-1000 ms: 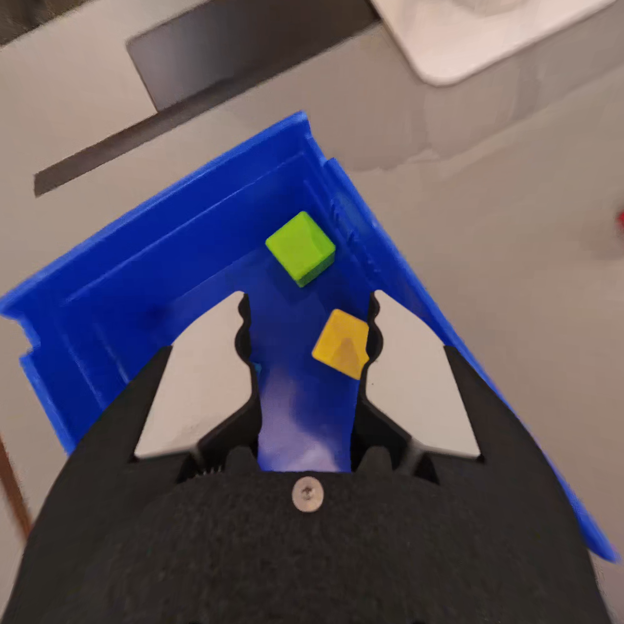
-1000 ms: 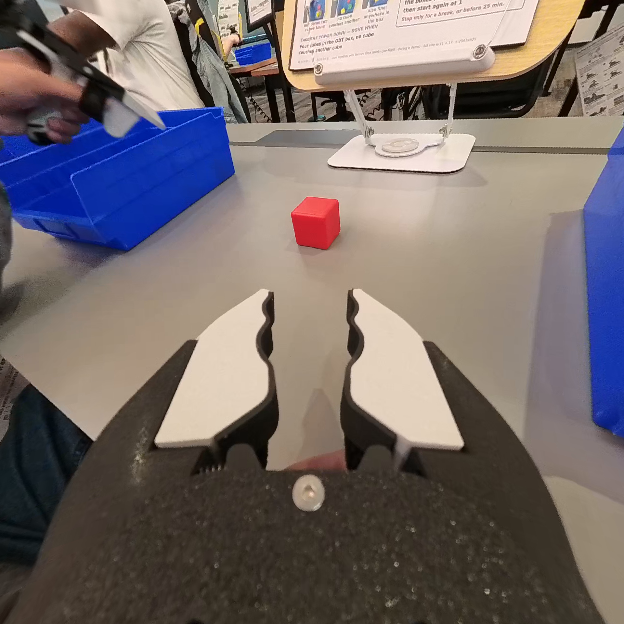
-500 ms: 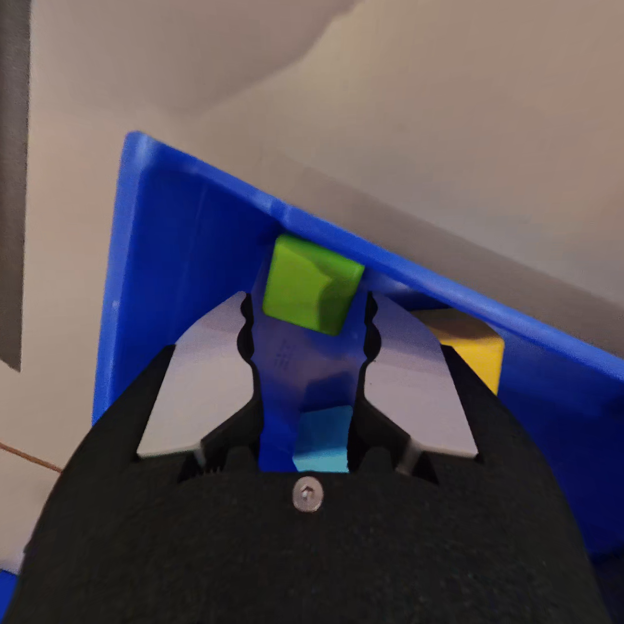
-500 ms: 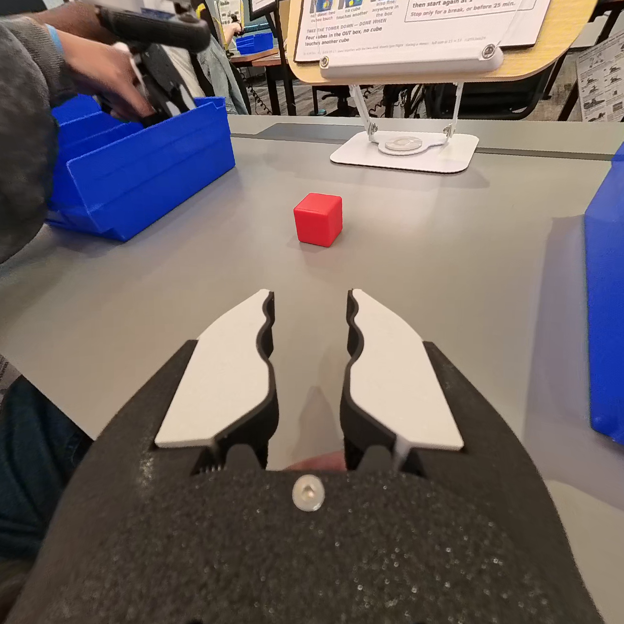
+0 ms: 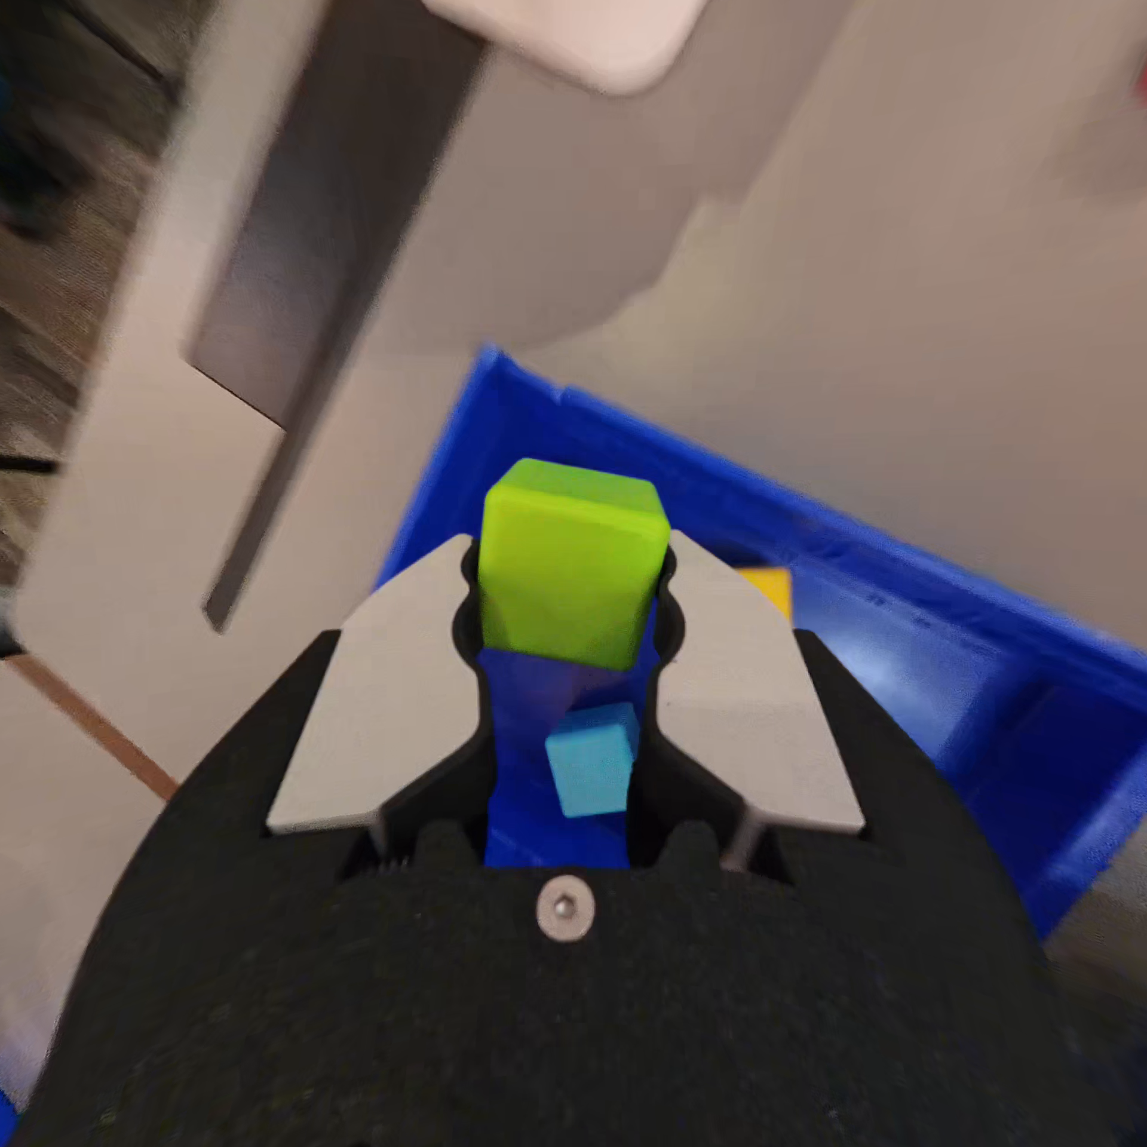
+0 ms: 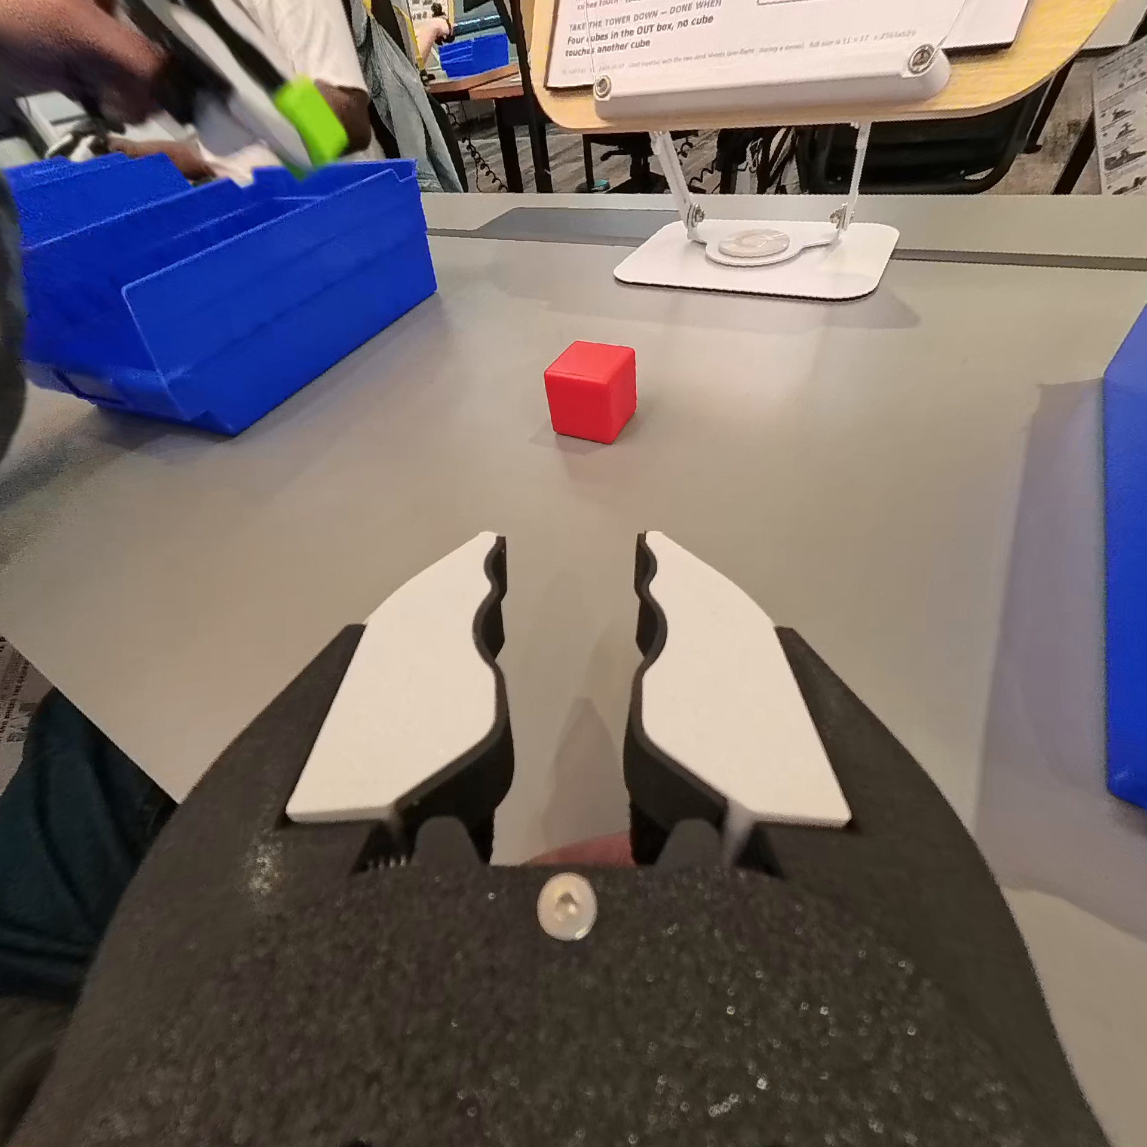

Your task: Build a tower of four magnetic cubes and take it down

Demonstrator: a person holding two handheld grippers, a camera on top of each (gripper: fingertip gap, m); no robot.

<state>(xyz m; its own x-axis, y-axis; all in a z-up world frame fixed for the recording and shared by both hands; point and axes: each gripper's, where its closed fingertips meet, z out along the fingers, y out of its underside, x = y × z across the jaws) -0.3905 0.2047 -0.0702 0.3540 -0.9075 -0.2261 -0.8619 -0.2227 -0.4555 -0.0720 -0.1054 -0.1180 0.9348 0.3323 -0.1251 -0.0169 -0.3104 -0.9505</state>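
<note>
Clamping green cube (image 5: 568,583), left gripper (image 5: 568,562) above blue bin (image 5: 869,596); right gripper (image 6: 571,546) apart; printed sign (image 6: 776,37) behind.

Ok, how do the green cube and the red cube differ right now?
The green cube is clamped in the left gripper and held in the air above the blue bin; the red cube sits alone on the grey table, ungripped. The green cube is tilted, the red one stands flat. The open right gripper points toward the red cube without touching it. Both look similar in shape and size.
</note>
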